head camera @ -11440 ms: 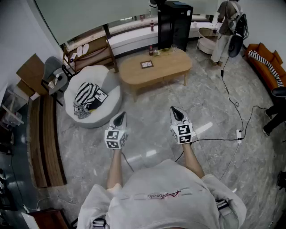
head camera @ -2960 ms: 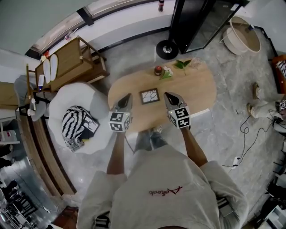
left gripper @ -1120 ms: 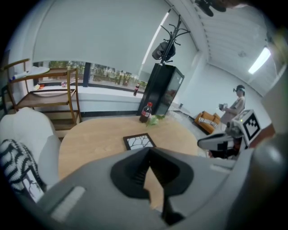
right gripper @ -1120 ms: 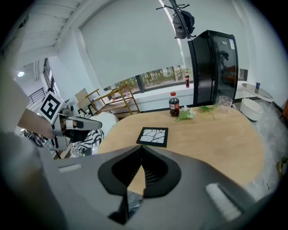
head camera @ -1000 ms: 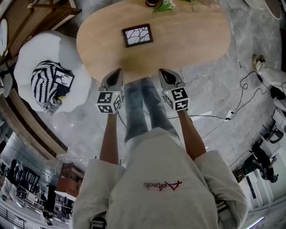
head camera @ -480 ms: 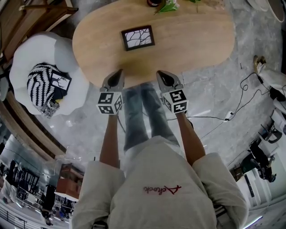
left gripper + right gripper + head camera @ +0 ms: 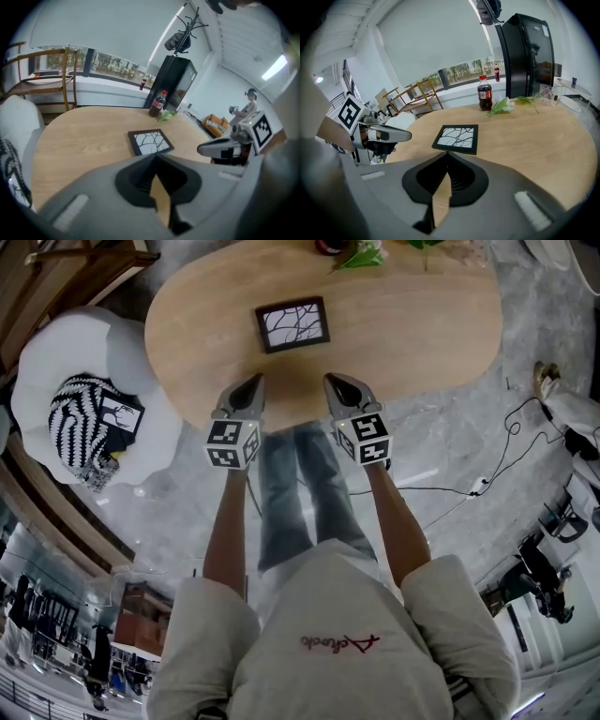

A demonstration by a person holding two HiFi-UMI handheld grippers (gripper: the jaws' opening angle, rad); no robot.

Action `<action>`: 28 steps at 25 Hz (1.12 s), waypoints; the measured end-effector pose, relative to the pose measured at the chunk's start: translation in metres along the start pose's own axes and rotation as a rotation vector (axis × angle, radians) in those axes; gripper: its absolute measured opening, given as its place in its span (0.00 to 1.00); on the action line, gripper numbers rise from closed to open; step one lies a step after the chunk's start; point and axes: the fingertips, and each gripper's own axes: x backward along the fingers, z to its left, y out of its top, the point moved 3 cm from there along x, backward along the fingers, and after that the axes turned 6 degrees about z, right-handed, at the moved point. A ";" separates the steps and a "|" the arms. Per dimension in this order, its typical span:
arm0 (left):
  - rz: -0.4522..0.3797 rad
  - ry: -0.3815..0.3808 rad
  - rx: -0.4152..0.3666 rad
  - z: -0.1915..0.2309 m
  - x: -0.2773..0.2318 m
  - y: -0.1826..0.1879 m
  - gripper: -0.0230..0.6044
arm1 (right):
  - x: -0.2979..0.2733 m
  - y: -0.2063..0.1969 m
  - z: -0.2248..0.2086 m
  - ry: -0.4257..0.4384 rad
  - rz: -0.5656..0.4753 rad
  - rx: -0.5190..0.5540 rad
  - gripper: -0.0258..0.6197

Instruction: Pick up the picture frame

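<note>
Oval table (image 7: 412,334) has the frame (image 7: 292,324) lying flat and untouched, left gripper (image 7: 253,381) and right gripper (image 7: 332,382) both pinched shut, empty, near it, so the whole pickup's left to do.

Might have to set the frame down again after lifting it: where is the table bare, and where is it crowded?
In the head view the table is bare to the right of the picture frame, out to its rounded end, and also left of it and along the near edge. Only the far edge is crowded, with the bottle and leaves.
</note>
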 end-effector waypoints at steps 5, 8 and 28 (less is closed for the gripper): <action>0.023 0.004 -0.031 0.015 -0.022 -0.001 0.04 | -0.025 0.005 -0.012 0.002 0.009 0.030 0.04; 0.026 0.010 -0.037 0.025 -0.035 0.002 0.04 | -0.039 0.007 -0.021 -0.001 0.014 0.041 0.04; -0.011 0.039 -0.011 0.062 -0.086 0.024 0.04 | -0.096 0.041 -0.080 -0.125 -0.028 -0.010 0.05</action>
